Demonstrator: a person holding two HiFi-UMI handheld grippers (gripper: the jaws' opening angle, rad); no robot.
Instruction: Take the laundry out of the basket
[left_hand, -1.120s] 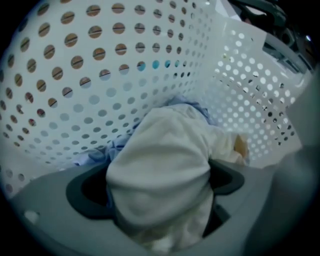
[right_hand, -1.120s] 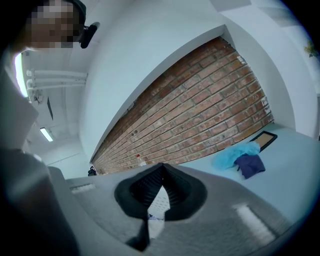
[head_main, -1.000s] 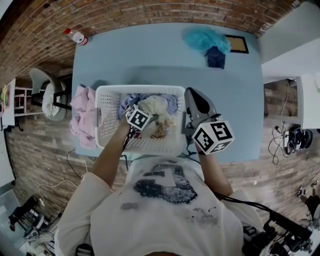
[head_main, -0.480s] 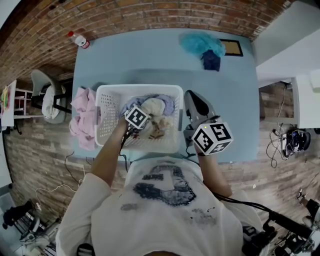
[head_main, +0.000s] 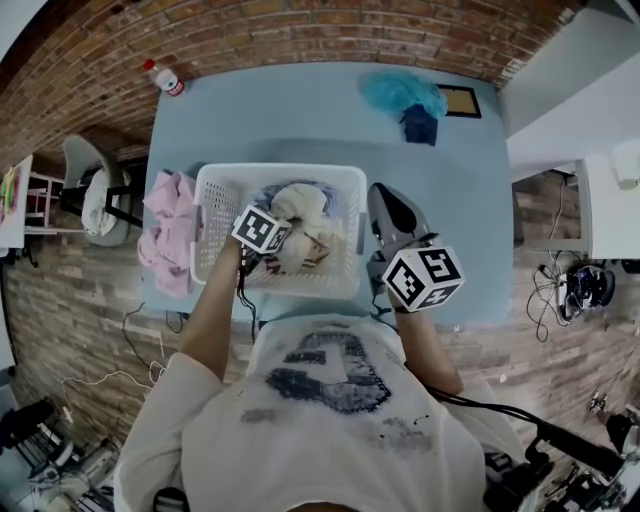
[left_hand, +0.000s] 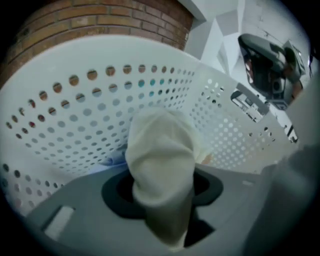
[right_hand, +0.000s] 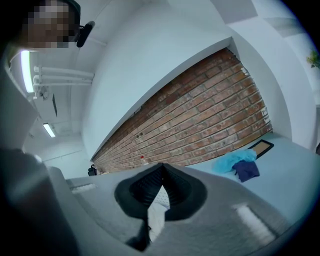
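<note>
— Where's the laundry you're after?

— In the white basket (head_main: 215, 190), at the near edge of the desk (head_main: 300, 110), centre-left in the head view. My left gripper (left_hand: 164, 187) is down inside it, jaws narrowed and clamped on a cream garment (left_hand: 162, 160).

— Which way does that piece run?

— In the left gripper view a thick fold of it stands up out of my jaws. Its long axis runs from bottom centre up to mid-frame, and its rounded end points at the basket's perforated wall. From above, the cream cloth stretches from my gripper toward the basket's far side, with bluish cloth (head_main: 338, 205) beside it.

— And your other hand?

— My right gripper (right_hand: 161, 169) hangs just right of the basket, over the desk. Its jaw tips meet with nothing gripped between them, and it points toward the brick wall.

— What differs from a second ago?

— My left jaws were wide then and now they pinch the cloth. That gripper sits further toward the basket's left side, and the cream garment bulks larger in the middle. The right gripper is where it was, and the pink clothes (head_main: 165, 225) lie against the basket's left wall as before.
</note>
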